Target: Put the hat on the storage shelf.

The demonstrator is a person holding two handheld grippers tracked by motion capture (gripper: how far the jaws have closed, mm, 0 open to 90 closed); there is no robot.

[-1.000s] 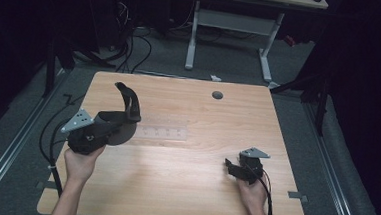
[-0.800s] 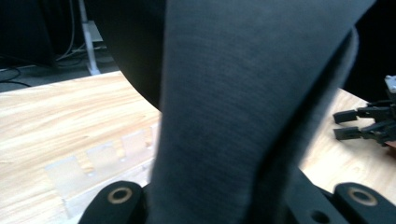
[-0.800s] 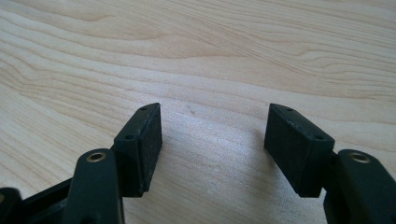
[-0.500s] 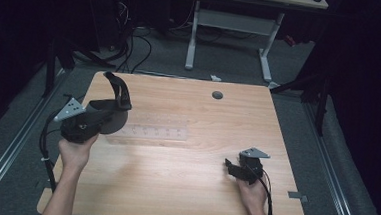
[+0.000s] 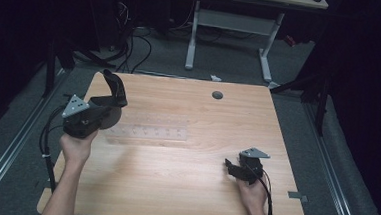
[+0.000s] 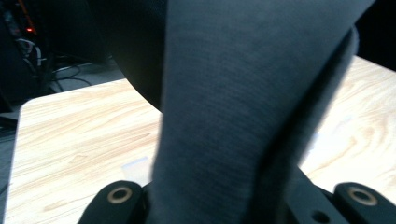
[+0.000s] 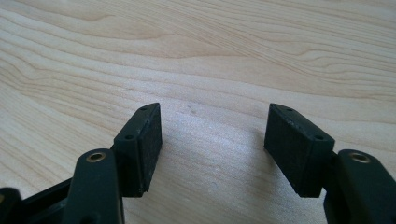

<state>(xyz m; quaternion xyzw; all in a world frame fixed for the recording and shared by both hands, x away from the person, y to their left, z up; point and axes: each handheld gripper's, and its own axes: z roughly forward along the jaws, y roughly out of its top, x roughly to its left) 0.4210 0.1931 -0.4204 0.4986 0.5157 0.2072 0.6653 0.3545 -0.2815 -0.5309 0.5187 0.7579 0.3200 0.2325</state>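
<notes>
Leftward over the table (image 5: 184, 182) goes my left claw (image 5: 109, 106), clamped on a dark curved strap (image 5: 113, 85) held aloft; right claw (image 5: 231, 167) rests apart, empty. Carrying step; next, set it down gently.

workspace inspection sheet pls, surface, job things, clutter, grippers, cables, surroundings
surface: light wooden table, round dark grommet near the far edge.
job's things: dark grey fabric piece held in the left gripper, its strap curving up; clear ruler-like strip flat mid-table.
clutter: small tape-like grey patch at the near right edge.
grippers: left gripper shut on the fabric piece, above the left edge; right gripper open, nothing between its pads, low over the table.
cables: one trails from each gripper; more lie on the floor beyond.
surroundings: dark room, white desk frame behind.
</notes>
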